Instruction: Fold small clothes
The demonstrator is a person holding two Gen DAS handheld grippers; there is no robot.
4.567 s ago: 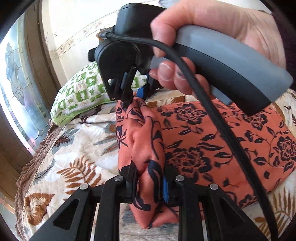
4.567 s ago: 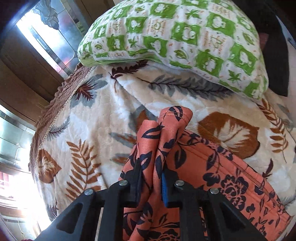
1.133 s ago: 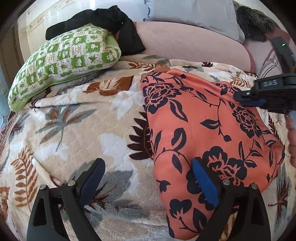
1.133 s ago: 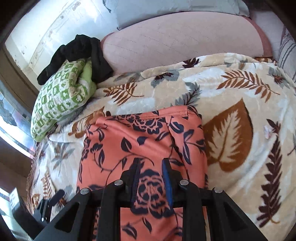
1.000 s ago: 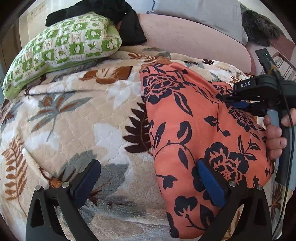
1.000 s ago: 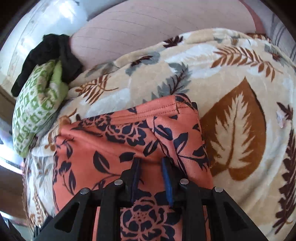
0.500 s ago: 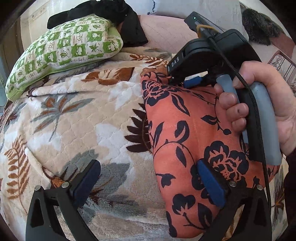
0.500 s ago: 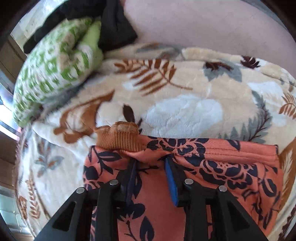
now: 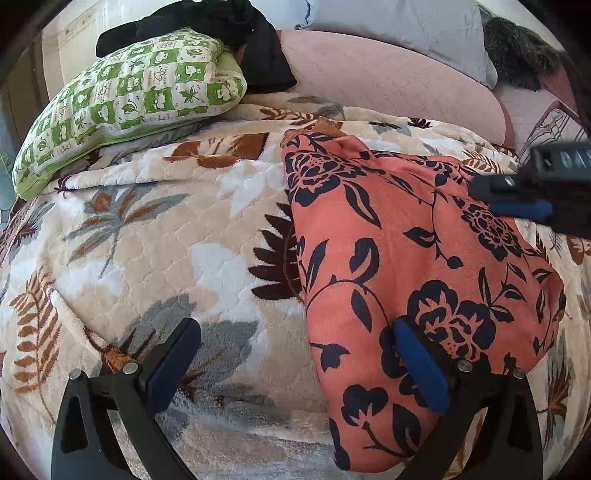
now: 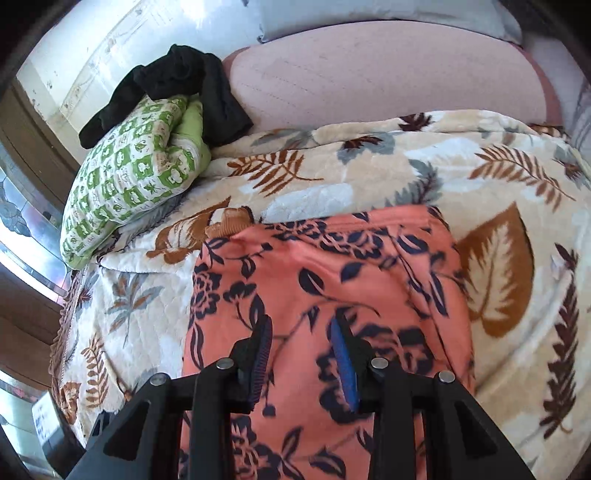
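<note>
An orange garment (image 9: 406, 258) with a dark floral print lies folded flat on the leaf-patterned blanket (image 9: 184, 258). A brown ribbed bit (image 10: 229, 223) shows at its far left corner. My left gripper (image 9: 295, 365) stands wide open low over the garment's near left edge, one finger over the blanket and the other over the cloth. In the right wrist view my right gripper (image 10: 301, 343) hovers above the garment (image 10: 332, 288), jaws parted a little and nothing between them. From the left wrist view the right gripper (image 9: 487, 197) reaches in at the right edge.
A green-and-white checked pillow (image 9: 129, 99) lies at the far left with a black garment (image 9: 229, 26) draped behind it. A pink padded headboard (image 10: 388, 74) and a grey pillow (image 9: 399, 29) close off the far side. A window (image 10: 18, 229) lies to the left.
The right gripper left the garment's far left corner, drew back to the right and up, and its jaws parted slightly. The left gripper stayed put and wide open.
</note>
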